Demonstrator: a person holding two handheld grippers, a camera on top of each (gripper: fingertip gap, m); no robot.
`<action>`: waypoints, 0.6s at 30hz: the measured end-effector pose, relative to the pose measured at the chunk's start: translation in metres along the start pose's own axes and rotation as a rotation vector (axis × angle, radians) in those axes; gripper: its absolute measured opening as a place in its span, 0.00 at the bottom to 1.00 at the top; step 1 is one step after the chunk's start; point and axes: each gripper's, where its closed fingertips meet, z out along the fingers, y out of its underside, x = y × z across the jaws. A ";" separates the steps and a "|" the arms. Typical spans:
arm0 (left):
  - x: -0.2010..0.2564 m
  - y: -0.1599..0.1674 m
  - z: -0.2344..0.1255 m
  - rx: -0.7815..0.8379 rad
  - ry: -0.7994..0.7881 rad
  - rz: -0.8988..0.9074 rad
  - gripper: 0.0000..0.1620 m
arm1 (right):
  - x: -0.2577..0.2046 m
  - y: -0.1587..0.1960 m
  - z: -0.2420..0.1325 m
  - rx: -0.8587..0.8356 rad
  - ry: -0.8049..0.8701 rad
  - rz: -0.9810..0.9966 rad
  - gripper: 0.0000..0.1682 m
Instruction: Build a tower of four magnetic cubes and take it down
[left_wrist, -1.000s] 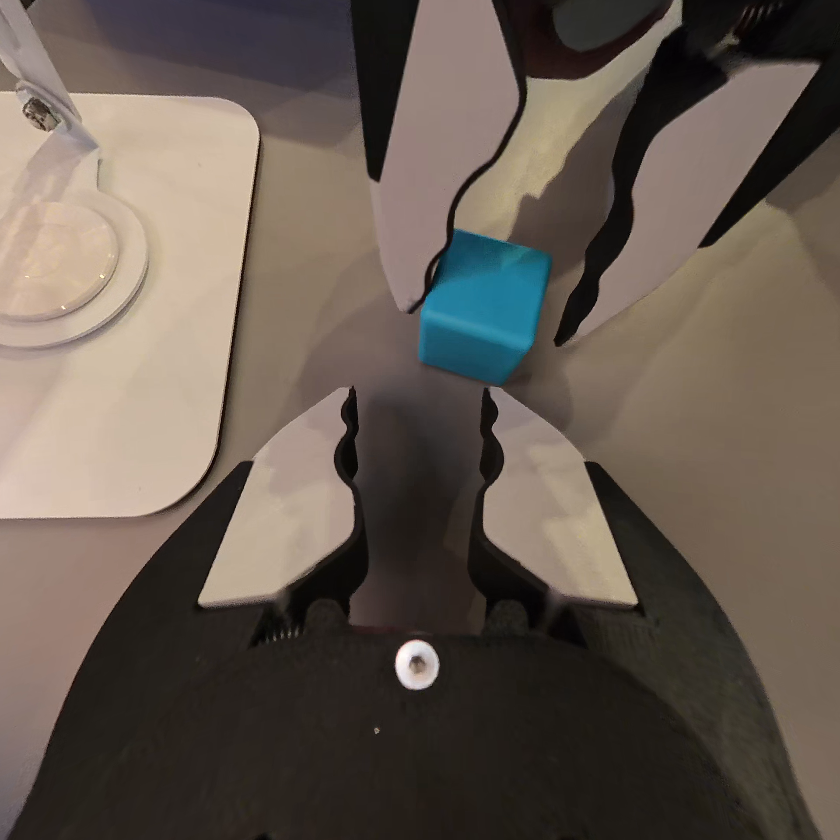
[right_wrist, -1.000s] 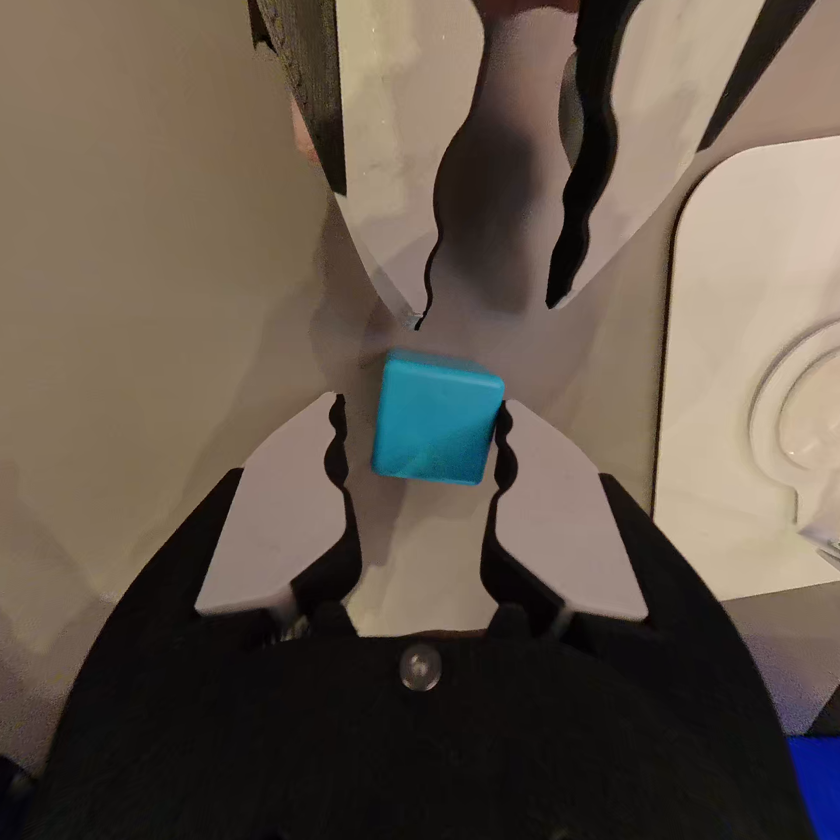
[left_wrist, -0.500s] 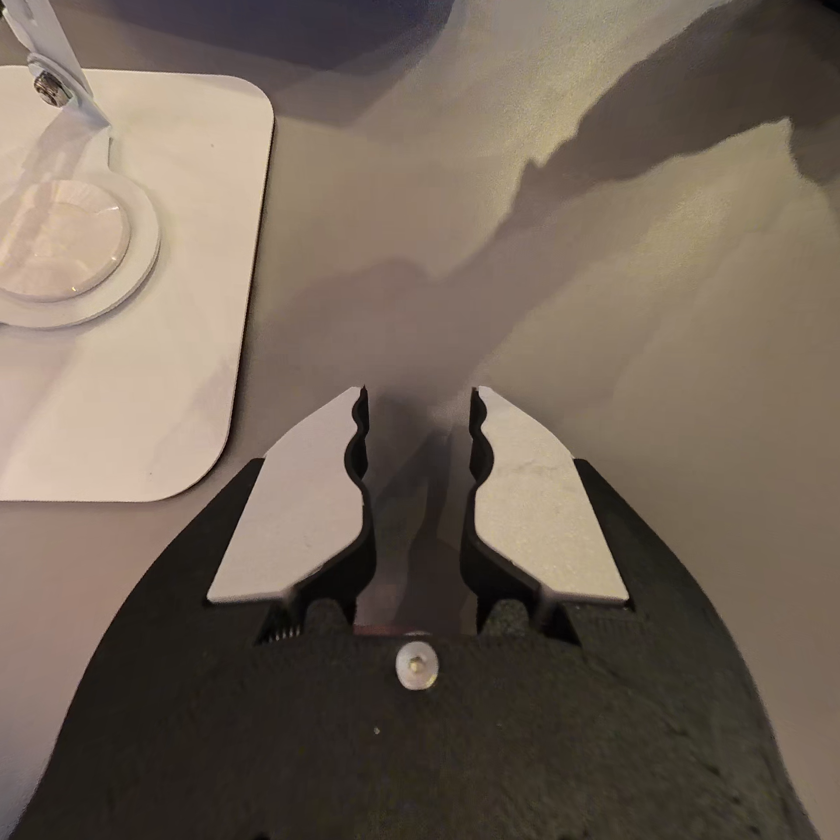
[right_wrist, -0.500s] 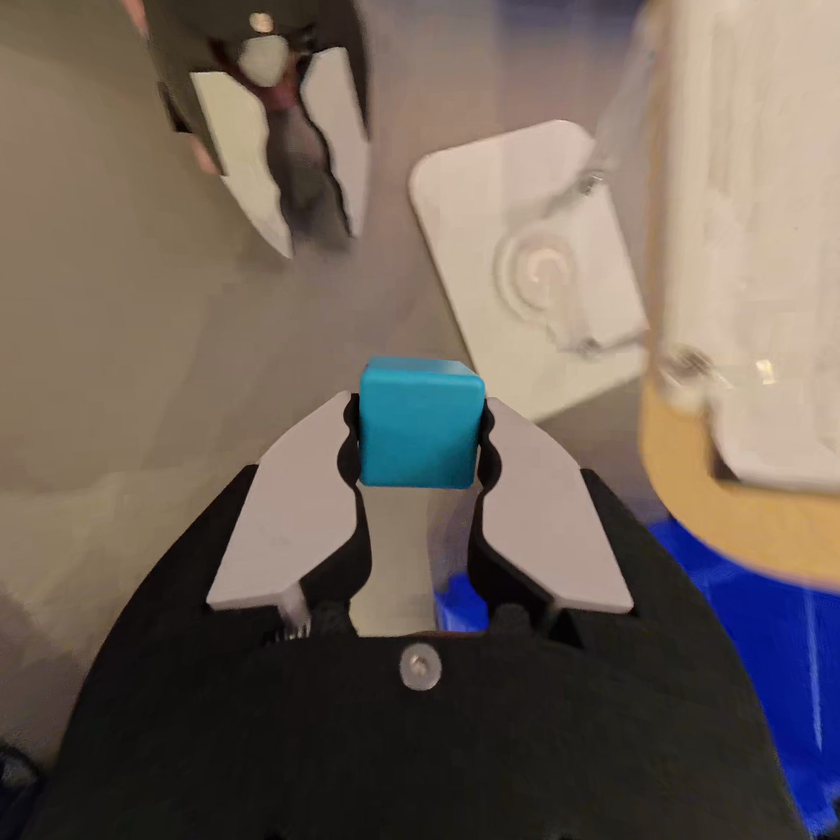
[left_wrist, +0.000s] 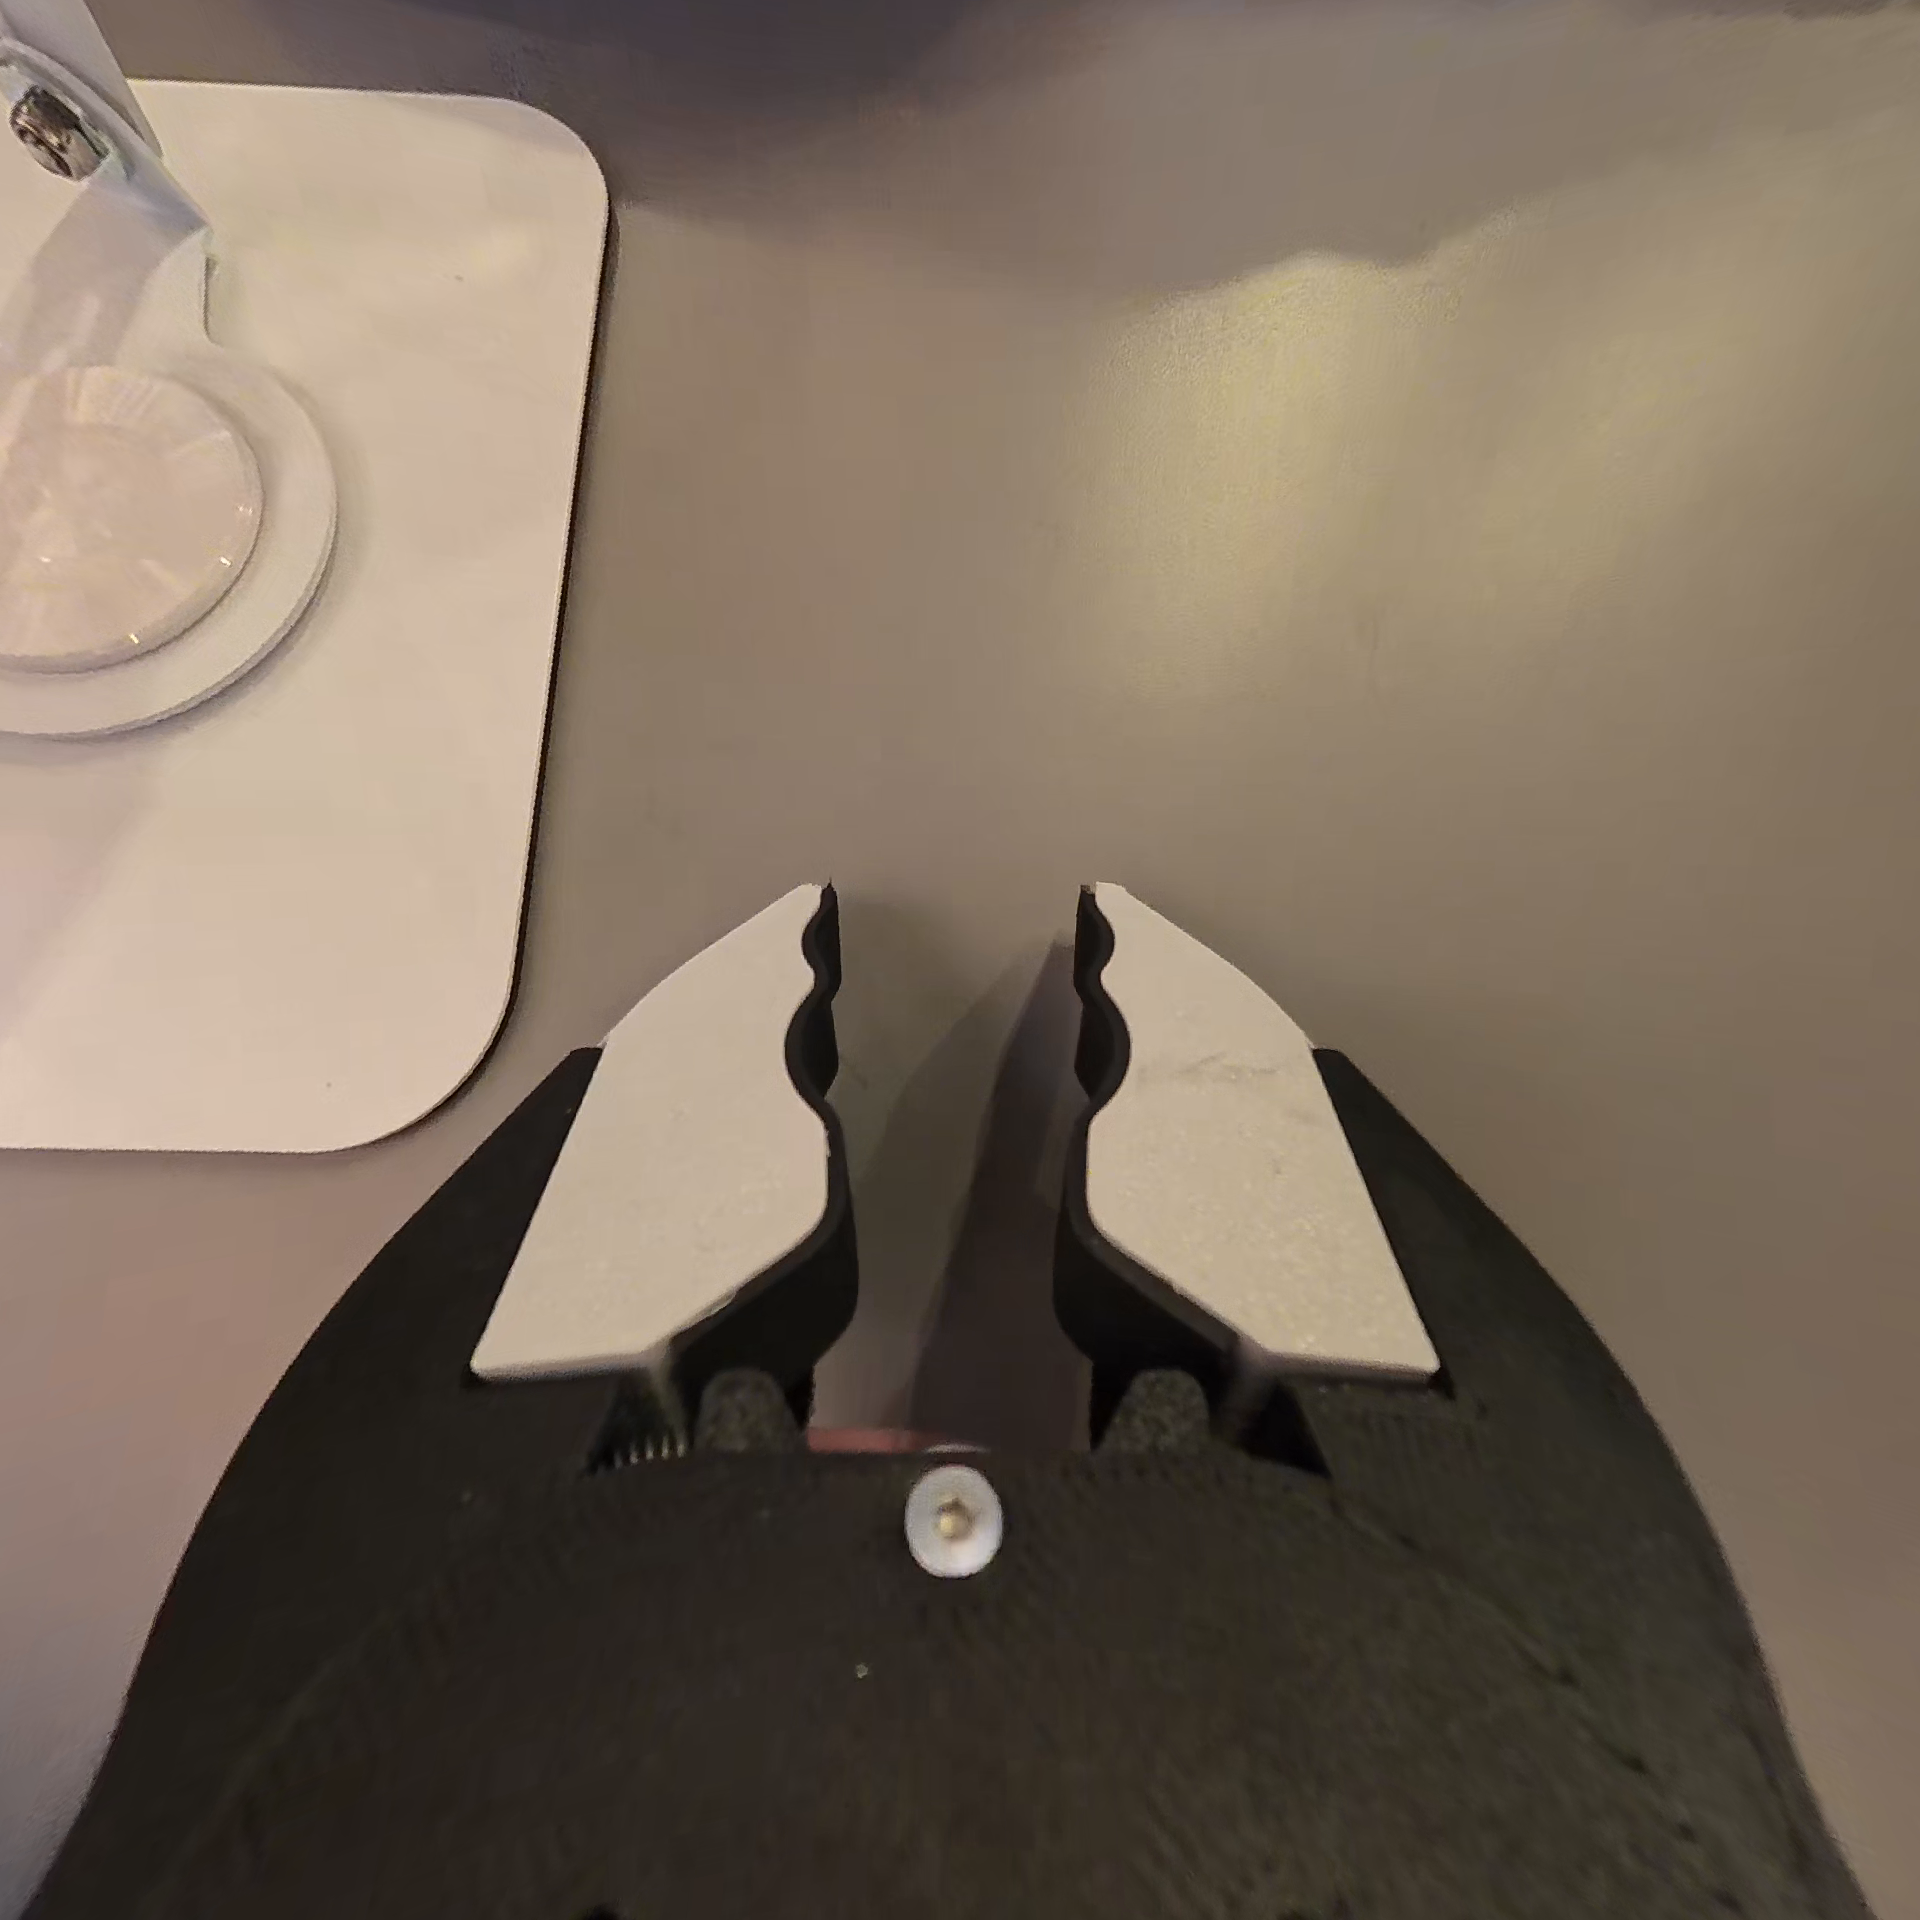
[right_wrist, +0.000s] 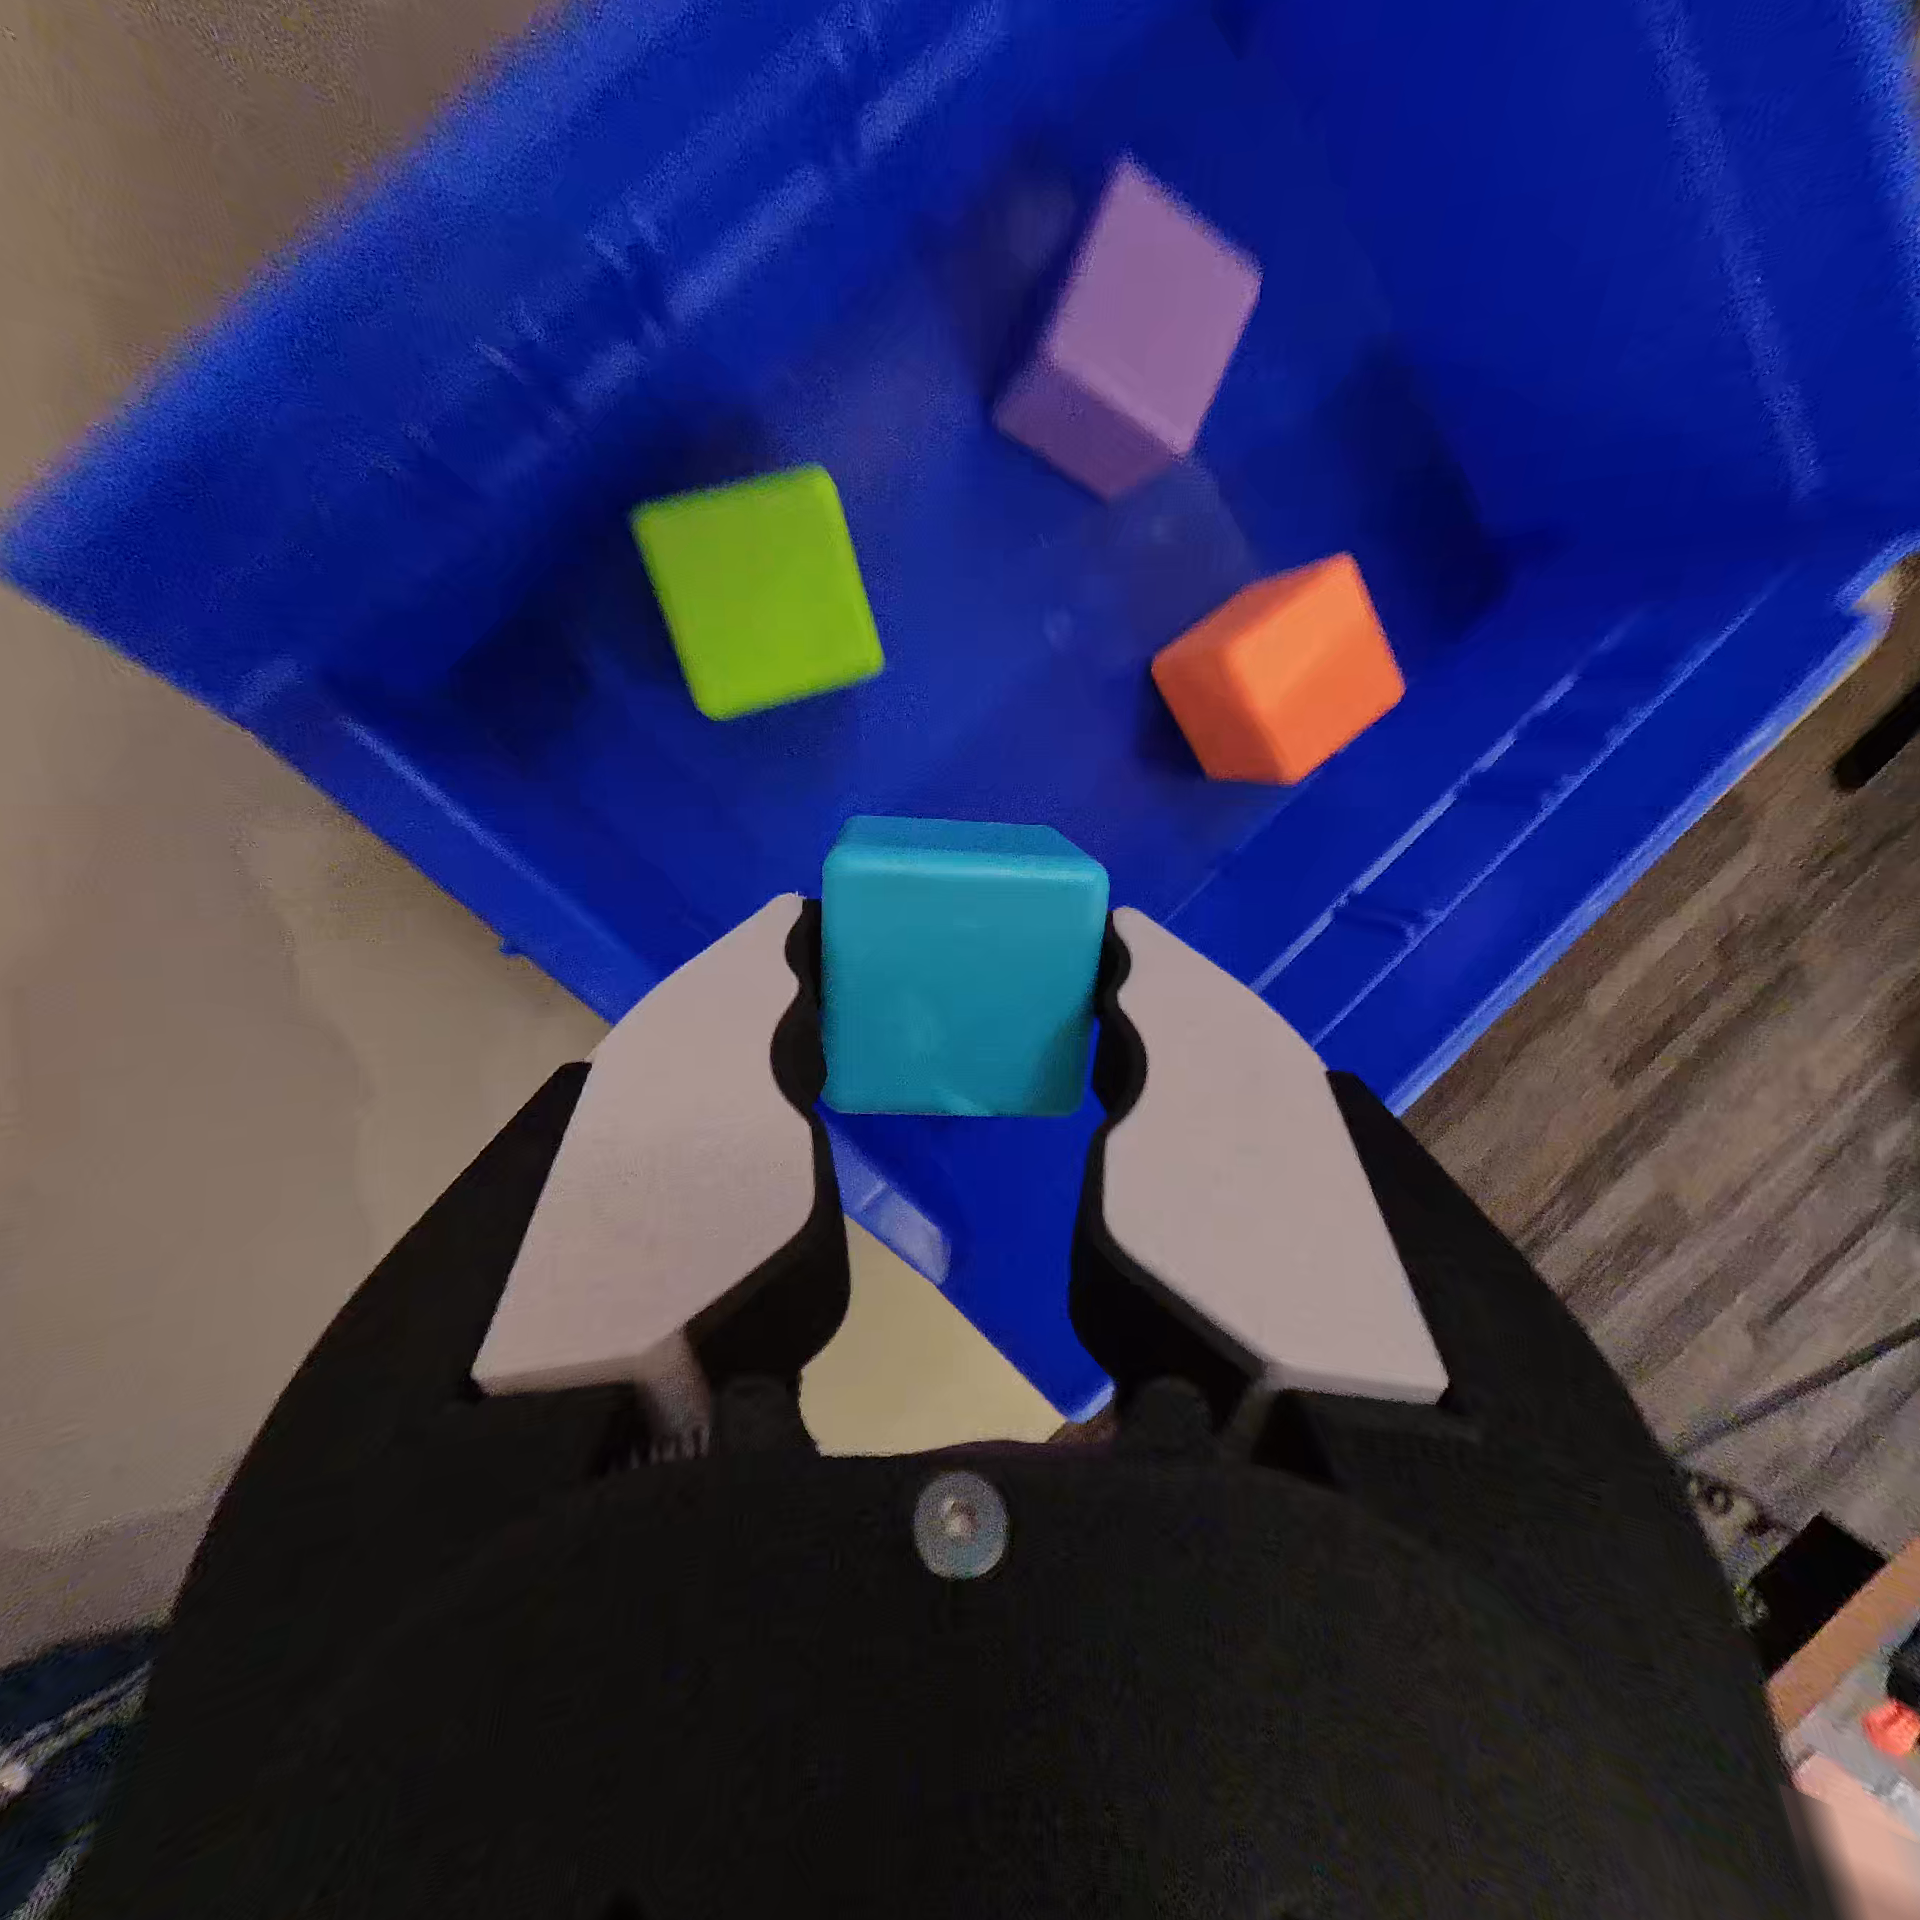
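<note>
Left wrist view, left gripper (left_wrist: 954, 894): fingers apart, holding nothing, over bare grey bench (left_wrist: 1299, 623).
Left wrist view, surroundings: a white stand base (left_wrist: 343, 727) lies ahead and to the gripper's left; no cube in sight.
Right wrist view, right gripper (right_wrist: 956, 920): clamped on a teal cube (right_wrist: 961, 966), held above the near rim of a blue bin (right_wrist: 436, 436).
Right wrist view, bin contents: ahead of the gripper lie a green cube (right_wrist: 758, 592), a purple cube (right_wrist: 1132, 322) and an orange cube (right_wrist: 1283, 670), all apart.
Progress: no tower stands; three cubes are binned, so takedown looks nearly done. Left: dropping the teal cube in.
</note>
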 end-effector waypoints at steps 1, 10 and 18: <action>0.000 0.000 0.000 0.000 -0.001 0.000 0.26 | 0.003 0.008 0.010 -0.038 -0.014 0.012 0.30; 0.001 0.001 0.000 -0.004 -0.002 0.011 0.26 | 0.004 0.032 0.058 -0.222 -0.024 0.042 0.30; 0.002 0.001 0.001 -0.010 -0.004 0.019 0.26 | 0.016 0.036 0.050 -0.260 0.070 0.060 0.37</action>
